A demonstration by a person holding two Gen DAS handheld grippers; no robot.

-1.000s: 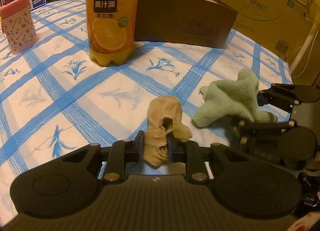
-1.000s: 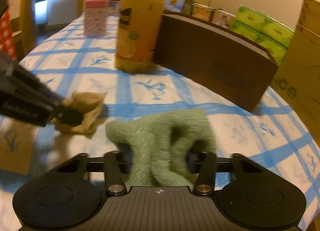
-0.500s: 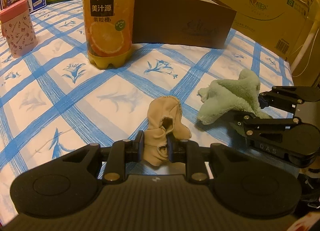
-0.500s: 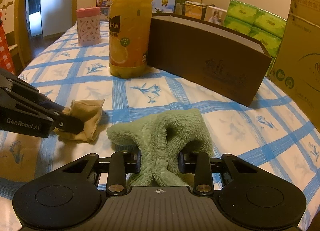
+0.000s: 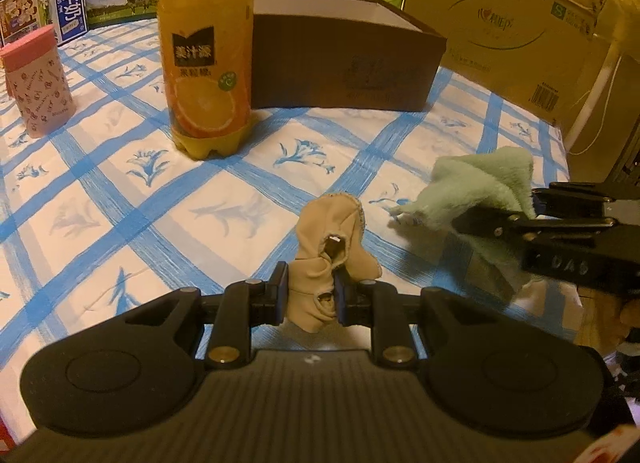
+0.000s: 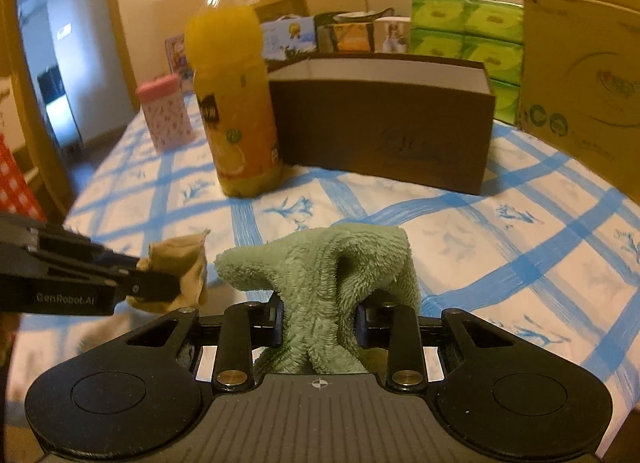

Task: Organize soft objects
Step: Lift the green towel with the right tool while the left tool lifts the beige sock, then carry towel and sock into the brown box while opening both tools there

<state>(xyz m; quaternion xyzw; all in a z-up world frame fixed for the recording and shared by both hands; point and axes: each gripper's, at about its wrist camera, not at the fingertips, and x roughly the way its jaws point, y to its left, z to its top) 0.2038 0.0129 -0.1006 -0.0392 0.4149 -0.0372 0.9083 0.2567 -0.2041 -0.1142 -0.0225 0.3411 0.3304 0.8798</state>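
Both jaws are clamped on cloth: my left gripper (image 5: 309,295) pinches a tan rag (image 5: 329,247), my right gripper (image 6: 319,321) squeezes a green towel (image 6: 332,275), and both bundles hang just above the table (image 5: 120,199), near its front edge, side by side

Readable writing is sparse. "GenRobot.AI" is printed on the left gripper's side as my right camera sees it. The juice bottle (image 5: 206,51) carries a dark label with Chinese characters over an orange slice. Milk cartons (image 5: 56,11) at the far left show blue Chinese lettering and cows

A white cloth with blue checks and blue flowers covers the table. Behind the bottle stands an open brown box (image 5: 344,59); left of it a pink patterned cup (image 5: 36,83). Green tissue packs (image 6: 468,39) and a big cardboard carton (image 5: 508,23) line the back

Only my right camera shows the bottle's orange cap, the cream wall and a doorway at left; only my left shows the carton's barcode
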